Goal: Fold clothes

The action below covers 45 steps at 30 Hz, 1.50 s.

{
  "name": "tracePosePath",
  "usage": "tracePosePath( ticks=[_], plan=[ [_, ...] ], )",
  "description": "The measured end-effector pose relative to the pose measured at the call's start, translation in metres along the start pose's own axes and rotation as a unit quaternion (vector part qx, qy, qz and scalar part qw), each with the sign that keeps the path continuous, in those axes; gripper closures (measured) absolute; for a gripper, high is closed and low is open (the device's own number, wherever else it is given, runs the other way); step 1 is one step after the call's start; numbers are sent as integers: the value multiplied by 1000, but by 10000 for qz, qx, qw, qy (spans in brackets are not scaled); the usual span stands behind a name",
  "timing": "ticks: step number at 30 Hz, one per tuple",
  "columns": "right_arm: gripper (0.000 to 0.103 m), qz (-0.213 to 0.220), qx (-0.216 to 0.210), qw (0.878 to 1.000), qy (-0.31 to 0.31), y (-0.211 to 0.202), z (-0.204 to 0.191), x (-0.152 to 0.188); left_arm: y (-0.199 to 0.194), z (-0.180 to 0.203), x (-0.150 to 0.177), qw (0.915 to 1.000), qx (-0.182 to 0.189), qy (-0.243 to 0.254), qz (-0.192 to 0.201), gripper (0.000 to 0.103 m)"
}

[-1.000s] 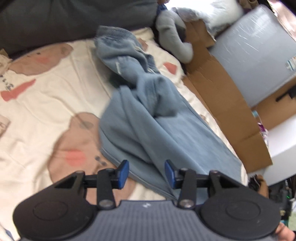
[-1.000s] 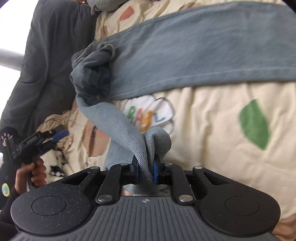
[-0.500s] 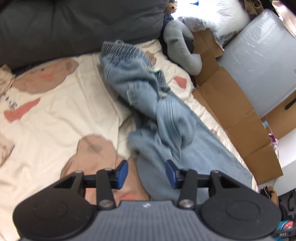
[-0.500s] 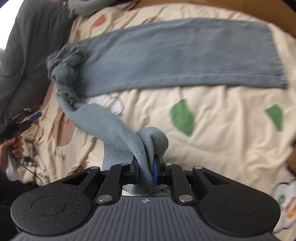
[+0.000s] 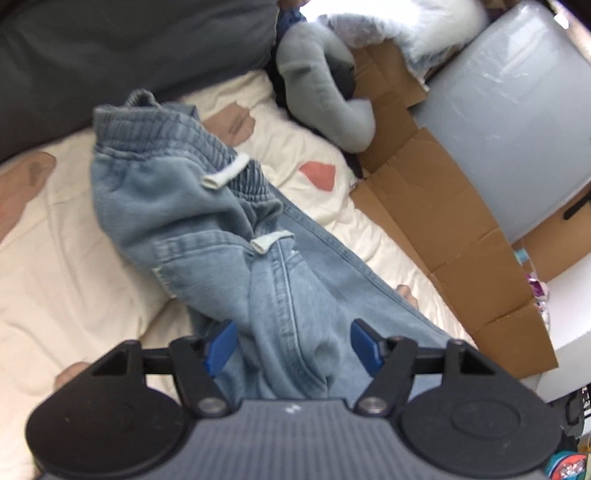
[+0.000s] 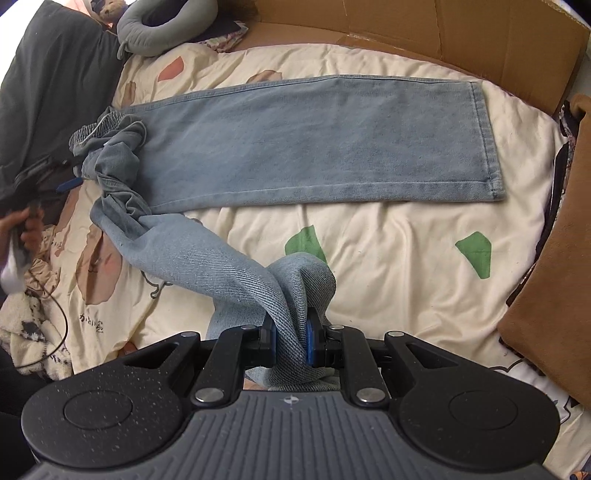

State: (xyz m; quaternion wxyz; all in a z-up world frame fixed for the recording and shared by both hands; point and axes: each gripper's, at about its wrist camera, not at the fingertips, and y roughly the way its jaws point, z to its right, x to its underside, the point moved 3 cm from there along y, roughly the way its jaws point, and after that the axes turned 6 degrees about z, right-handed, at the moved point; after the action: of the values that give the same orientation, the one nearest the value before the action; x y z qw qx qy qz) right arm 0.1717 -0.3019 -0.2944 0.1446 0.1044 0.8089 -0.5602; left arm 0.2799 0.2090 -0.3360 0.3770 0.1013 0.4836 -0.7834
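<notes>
Light blue jeans lie on a cream printed bedspread. One leg is flat and straight across the bed. The other leg is twisted and stretches toward me, with my right gripper shut on its bunched end. In the left wrist view the elastic waistband is crumpled at the far end and the twisted denim runs between the wide-apart blue pads of my left gripper, which is open above it. That left gripper also shows at the left edge of the right wrist view, held by a hand.
A grey neck pillow and dark bedding sit at the head of the bed. Flattened cardboard lines the bed's side, with a grey panel beyond. A brown cloth hangs at the right. A patterned blanket lies bottom left.
My right gripper has pulled back with the leg end, drawing the twisted leg out long. My left gripper has moved toward the waistband, and denim now lies between its open pads.
</notes>
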Motion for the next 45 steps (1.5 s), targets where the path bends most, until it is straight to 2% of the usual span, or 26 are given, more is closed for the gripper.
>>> tracePosePath(
  ticks=[5,7,8,9,10,12,14,17,27,32,38,41,45],
  plan=[
    [90,144,126,9998,-104,-7,2,-5,36,3,-5,9984,-136,149,-535,28],
    [90,201,192,9995,-145,-10,3,-9,48,-1,-5,9972,-244,3,-713,31],
    [90,229,226,9993,-165,-11,4,-11,52,-4,-4,9967,-228,-161,-757,35],
    [90,258,259,9992,-186,-12,5,-12,55,-7,-3,9963,-166,-306,-785,47],
    [90,286,292,9989,-206,-13,5,-14,59,-10,-3,9957,-98,-446,-811,51],
    [90,343,359,9985,-247,-16,7,-17,62,-8,-3,9959,-126,-418,-797,69],
    [90,400,426,9979,-288,-18,8,-21,60,-2,-6,9967,-175,-294,-732,79],
    [90,496,574,9964,-365,-22,12,-27,45,3,-16,9979,-118,-349,-536,85],
    [91,929,1279,9856,-603,-28,39,-51,-28,-7,-55,9974,75,-686,211,88],
    [91,1217,1491,9783,-773,-22,43,-66,-61,-21,-58,9958,68,-831,368,89],
    [90,1513,1748,9673,-1039,-1,46,-74,-89,-43,-39,9938,-10,-1014,450,91],
    [90,1536,1839,9660,-969,21,55,-64,-98,-56,-21,9933,-63,-1079,400,97],
    [90,1454,1856,9687,-778,48,65,-41,-107,-70,3,9926,-189,-1168,258,97]
  ],
)
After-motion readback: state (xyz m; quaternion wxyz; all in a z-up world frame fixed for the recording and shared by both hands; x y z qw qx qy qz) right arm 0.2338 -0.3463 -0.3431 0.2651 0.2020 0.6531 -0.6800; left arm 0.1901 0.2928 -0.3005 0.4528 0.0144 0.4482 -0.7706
